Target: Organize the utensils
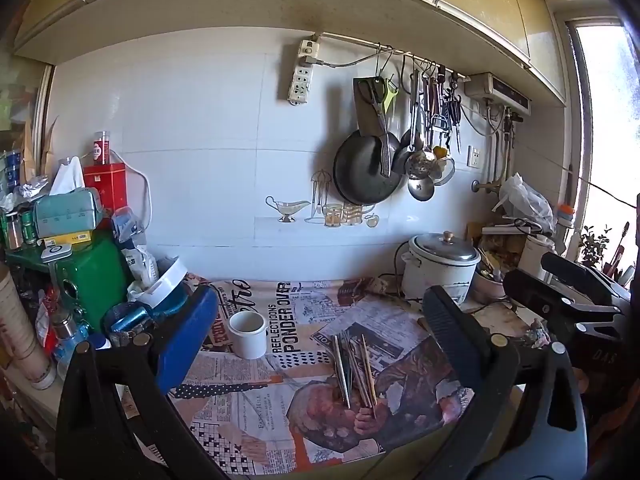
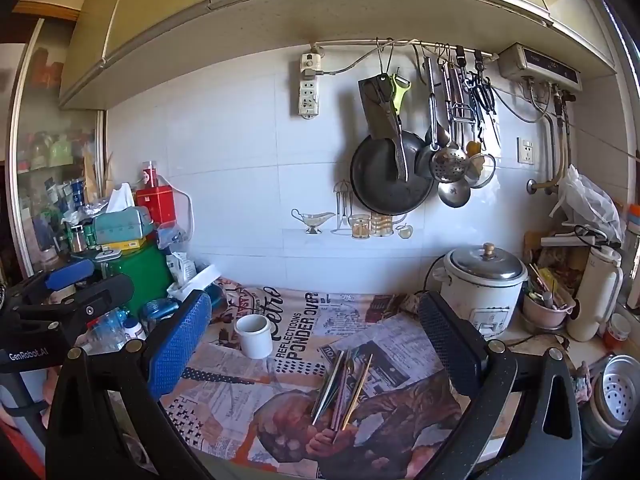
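Left gripper (image 1: 320, 334): jaws spread wide, nothing between them; one blue pad, one black pad; held above the desk, clear of everything on it.
Right gripper (image 2: 316, 344): jaws likewise spread and bare; same blue and black pads; held above the desk, touching nothing.
Utensils (image 1: 354, 372): loose bundle of chopsticks, metal and wooden, with what looks like a spoon among them; lying flat on the cloth, seen between the jaws in both views (image 2: 342, 388).
White cup (image 1: 248, 334): upright, open mouth up; on the cloth to the left of the utensils, apart from them (image 2: 254, 335).
Cloth (image 1: 256, 396): newspaper-print cover over the desk, lettered "REFLECTIONS PONDER OVER".
Rice cooker (image 1: 440, 266): white body, metal lid with knob; at the back right of the desk, near the wall.
Pink bowl (image 2: 546, 312): just right of the rice cooker; holds more sticks and tools standing on end.
Green box (image 1: 94, 276): back left, amid clutter; a tissue box (image 1: 66, 210) sits on top.
Wall rail (image 2: 400, 44): carries a black pan (image 2: 390, 178), ladles, a skimmer, scissors, a peeler.
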A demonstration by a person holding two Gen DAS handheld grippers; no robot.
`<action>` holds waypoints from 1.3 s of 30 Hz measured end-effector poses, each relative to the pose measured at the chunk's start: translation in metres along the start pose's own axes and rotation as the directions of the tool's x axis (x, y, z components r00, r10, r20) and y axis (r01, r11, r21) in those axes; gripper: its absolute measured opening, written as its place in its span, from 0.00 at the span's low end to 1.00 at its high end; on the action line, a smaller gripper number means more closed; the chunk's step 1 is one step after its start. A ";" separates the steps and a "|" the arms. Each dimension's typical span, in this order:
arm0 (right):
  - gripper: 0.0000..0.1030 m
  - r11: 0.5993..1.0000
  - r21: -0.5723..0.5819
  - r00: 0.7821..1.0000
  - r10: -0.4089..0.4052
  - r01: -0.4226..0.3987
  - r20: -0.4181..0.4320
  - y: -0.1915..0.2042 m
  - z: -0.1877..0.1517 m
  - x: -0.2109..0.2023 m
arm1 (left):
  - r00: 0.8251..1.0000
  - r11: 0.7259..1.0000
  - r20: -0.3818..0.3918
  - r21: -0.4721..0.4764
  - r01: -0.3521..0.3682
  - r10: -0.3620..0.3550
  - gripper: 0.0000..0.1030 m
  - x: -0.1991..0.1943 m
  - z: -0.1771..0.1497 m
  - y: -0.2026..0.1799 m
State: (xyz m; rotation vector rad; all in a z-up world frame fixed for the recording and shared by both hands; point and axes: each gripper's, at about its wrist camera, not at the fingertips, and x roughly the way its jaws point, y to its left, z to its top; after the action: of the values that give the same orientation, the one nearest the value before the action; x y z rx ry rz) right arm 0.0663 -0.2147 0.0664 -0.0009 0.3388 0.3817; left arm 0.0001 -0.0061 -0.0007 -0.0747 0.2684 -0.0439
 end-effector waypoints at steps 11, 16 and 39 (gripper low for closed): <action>1.00 1.000 0.005 1.000 0.005 -0.005 0.003 -0.002 0.000 -0.004 | 1.000 1.000 -0.006 0.013 0.009 -0.009 1.00 -0.003 0.000 -0.008; 1.00 1.000 0.004 1.000 0.004 -0.004 0.004 -0.002 0.000 -0.005 | 1.000 1.000 -0.007 0.017 0.014 -0.014 1.00 -0.002 0.000 -0.011; 1.00 1.000 0.002 1.000 0.012 -0.012 -0.007 -0.002 0.004 0.000 | 1.000 1.000 -0.001 0.002 0.012 -0.012 1.00 0.000 0.003 -0.011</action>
State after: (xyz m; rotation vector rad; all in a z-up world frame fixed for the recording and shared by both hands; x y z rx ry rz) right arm 0.0687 -0.2161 0.0702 0.0015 0.3466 0.3936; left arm 0.0000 -0.0166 0.0029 -0.0746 0.2686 -0.0558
